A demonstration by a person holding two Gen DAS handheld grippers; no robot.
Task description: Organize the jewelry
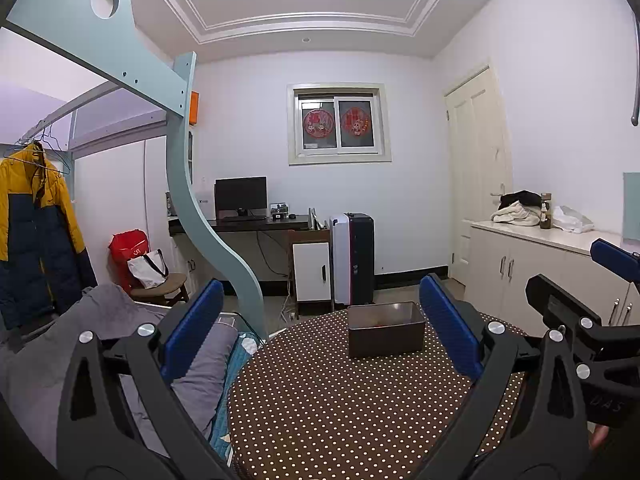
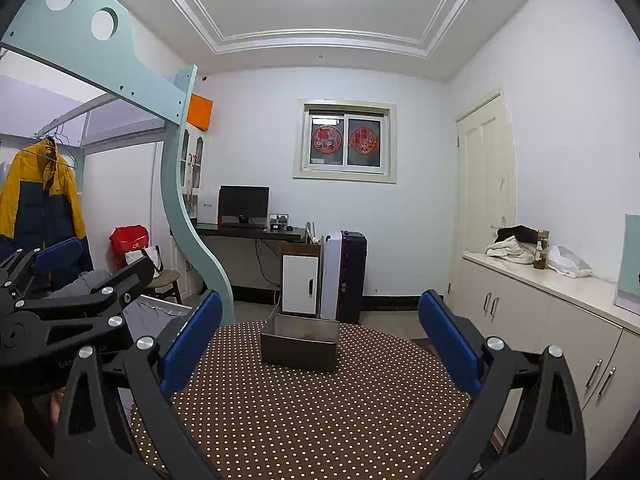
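Both wide-open grippers, left (image 1: pixel 322 330) and right (image 2: pixel 320 336), hover empty before the table's (image 2: pixel 320 412) far-edge box (image 2: pixel 300 346), contents unclear; approach it next.

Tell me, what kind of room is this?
Probably a bedroom at home: a loft bed with bedding below, a coat on a hanger, a desk with a monitor, and a dotted table holding a box.

Box (image 1: pixel 386 336) contents indistinct
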